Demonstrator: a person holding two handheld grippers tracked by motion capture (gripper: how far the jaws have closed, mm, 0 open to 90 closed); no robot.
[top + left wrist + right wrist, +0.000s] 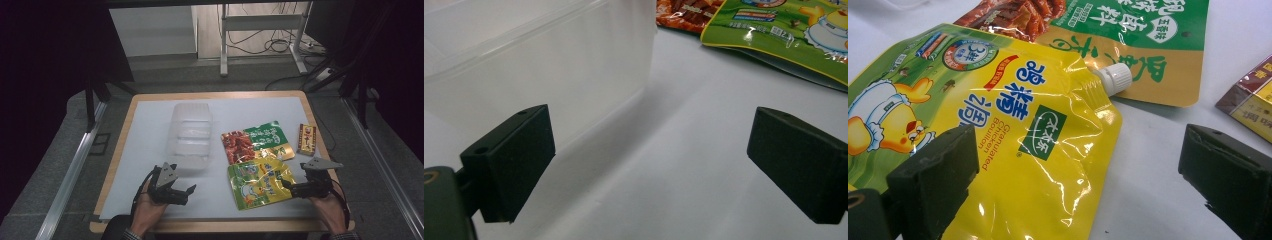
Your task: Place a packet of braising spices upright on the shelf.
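Bench point(150, 150), wooden-edged and covered by a white sheet, carries every item. Clear plastic container point(190, 135) stands left of centre on the sheet, empty as far as the high view shows; in the left gripper view its wall point(549, 65) rises just beyond the left-hand jaw. Yellow spouted pouch point(261, 182) lies flat near the front edge, right of centre, its white cap point(1115, 77) pointing toward the green and red pouch point(256, 141), which lies just behind it and is partly overlapped by it. Small red and yellow packet point(306, 139) lies apart, near the right edge of the bench.

Left claw point(181, 194) is held low over the sheet at the front left, just in front of the container, jaws spread wide with only bare sheet between them; it holds nothing. Right claw point(289, 186) sits at the right edge of the yellow pouch, jaws equally wide apart; in the right gripper view one jaw stands over the pouch's printed face and the other over bare sheet, with no grip on anything
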